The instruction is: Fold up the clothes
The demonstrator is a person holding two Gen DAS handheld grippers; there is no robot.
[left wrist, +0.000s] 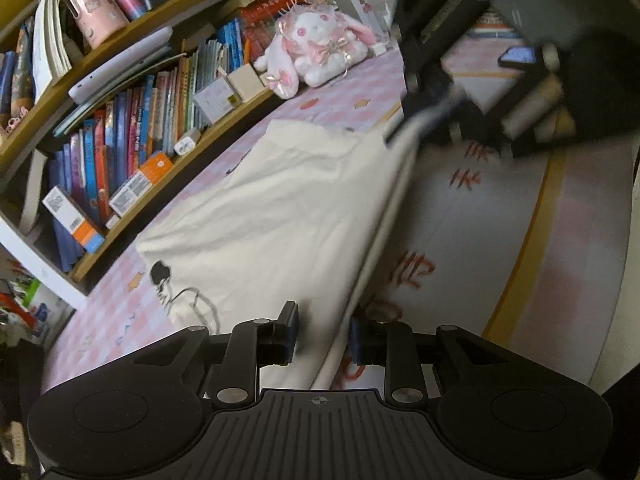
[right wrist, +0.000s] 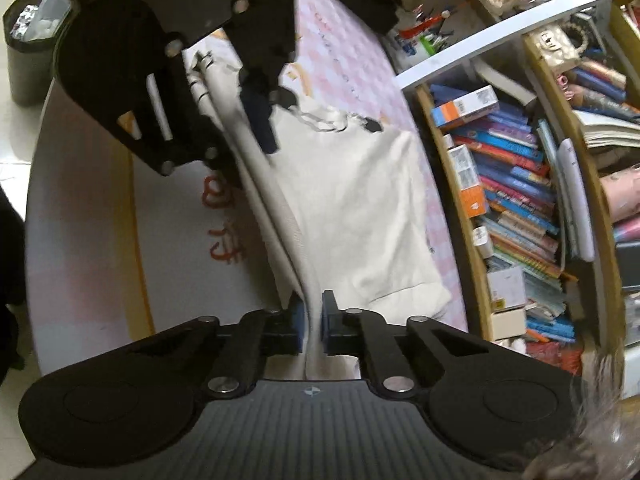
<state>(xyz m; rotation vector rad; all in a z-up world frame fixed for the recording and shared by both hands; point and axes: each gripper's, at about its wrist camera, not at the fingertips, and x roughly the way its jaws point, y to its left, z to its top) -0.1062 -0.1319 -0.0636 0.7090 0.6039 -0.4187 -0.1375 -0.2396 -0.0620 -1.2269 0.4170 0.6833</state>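
A cream garment [left wrist: 280,208] with a black cartoon print lies across a pink checked surface [left wrist: 116,312]. Its near long edge is raised into a taut ridge between both grippers. In the left wrist view my left gripper [left wrist: 324,336] is shut on that edge at the printed end. My right gripper [left wrist: 404,128] holds the far end, blurred. The right wrist view has my right gripper [right wrist: 312,326] with its blue pads pinched on the fabric fold. From there the garment [right wrist: 352,208] runs up to the left gripper [right wrist: 240,136].
A bookshelf [left wrist: 120,140] packed with books runs along the far side, also in the right wrist view [right wrist: 512,200]. A pink-and-white plush bunny [left wrist: 320,48] sits at the surface's end. A white mat with red characters [left wrist: 460,220] lies beside the garment. A dark bin [right wrist: 28,48] stands on the floor.
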